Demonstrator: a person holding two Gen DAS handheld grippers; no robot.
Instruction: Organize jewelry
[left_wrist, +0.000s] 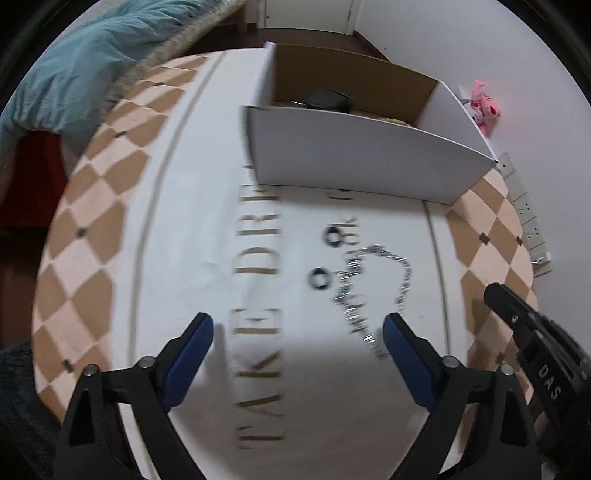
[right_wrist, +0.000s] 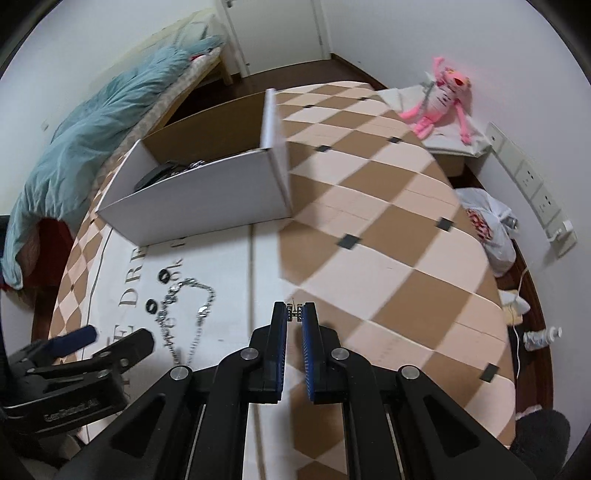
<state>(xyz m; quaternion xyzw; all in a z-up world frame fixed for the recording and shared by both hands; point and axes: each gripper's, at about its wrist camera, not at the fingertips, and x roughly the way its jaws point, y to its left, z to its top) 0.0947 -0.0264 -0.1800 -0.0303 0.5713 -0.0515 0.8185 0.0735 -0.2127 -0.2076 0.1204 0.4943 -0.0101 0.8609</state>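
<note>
A silver chain necklace (left_wrist: 373, 288) lies in a loop on the white printed cloth (left_wrist: 207, 229), with two small black rings (left_wrist: 318, 279) beside it. It also shows in the right wrist view (right_wrist: 190, 306). My left gripper (left_wrist: 297, 332) is open and empty, low over the cloth just in front of the chain. My right gripper (right_wrist: 294, 314) is shut on a small sparkly earring (right_wrist: 294, 309) held at its fingertips above the checkered surface. A white cardboard box (left_wrist: 362, 162) stands behind the chain with dark items inside; it also shows in the right wrist view (right_wrist: 207, 199).
The checkered tan and cream bed surface (right_wrist: 388, 229) stretches right. A pink plush toy (right_wrist: 443, 99) sits at the far right by the wall. A teal blanket (right_wrist: 81, 147) lies on the left. A plastic bag (right_wrist: 487, 225) and wall sockets (right_wrist: 532, 184) are at the right edge.
</note>
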